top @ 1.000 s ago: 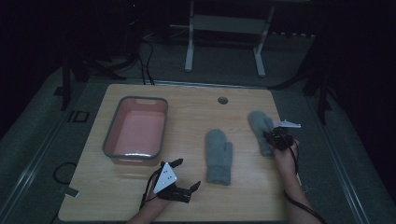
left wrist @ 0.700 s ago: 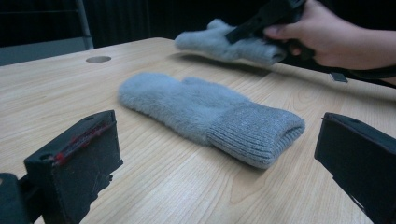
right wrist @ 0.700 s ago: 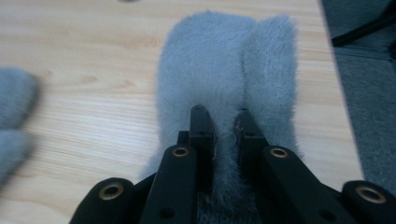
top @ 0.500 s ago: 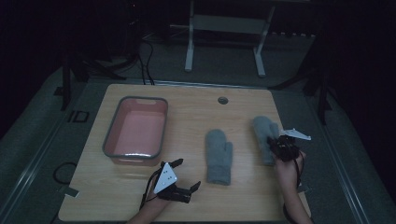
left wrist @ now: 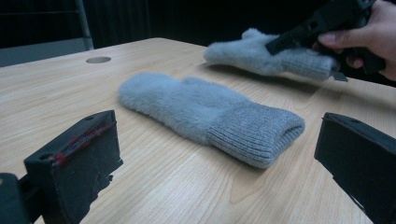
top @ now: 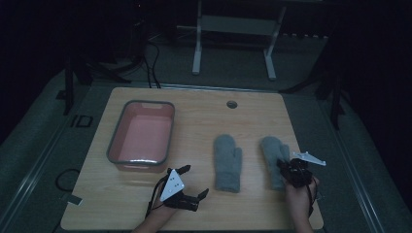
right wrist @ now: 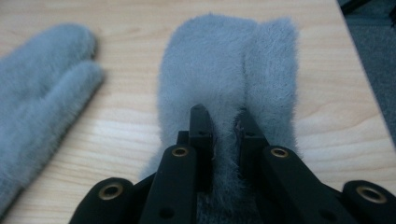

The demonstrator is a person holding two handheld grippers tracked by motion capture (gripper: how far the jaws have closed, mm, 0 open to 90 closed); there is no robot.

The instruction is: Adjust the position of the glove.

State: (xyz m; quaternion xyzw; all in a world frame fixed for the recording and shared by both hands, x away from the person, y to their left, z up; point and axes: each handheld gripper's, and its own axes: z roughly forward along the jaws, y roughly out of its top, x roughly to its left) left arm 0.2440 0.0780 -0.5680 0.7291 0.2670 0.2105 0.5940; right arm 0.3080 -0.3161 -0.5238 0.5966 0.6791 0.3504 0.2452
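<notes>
While the right gripper pinches the fuzzy grey right-hand mitten near its cuff at the wooden table's right edge, keep jaws tight and lift slowly, left gripper idling wide open, empty, beside the other grey mitten.

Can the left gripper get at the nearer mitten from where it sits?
Probably yes. The left gripper is open, its jaws either side of the free grey mitten's cuff, only bare table between. The right gripper holds the other mitten.
</notes>
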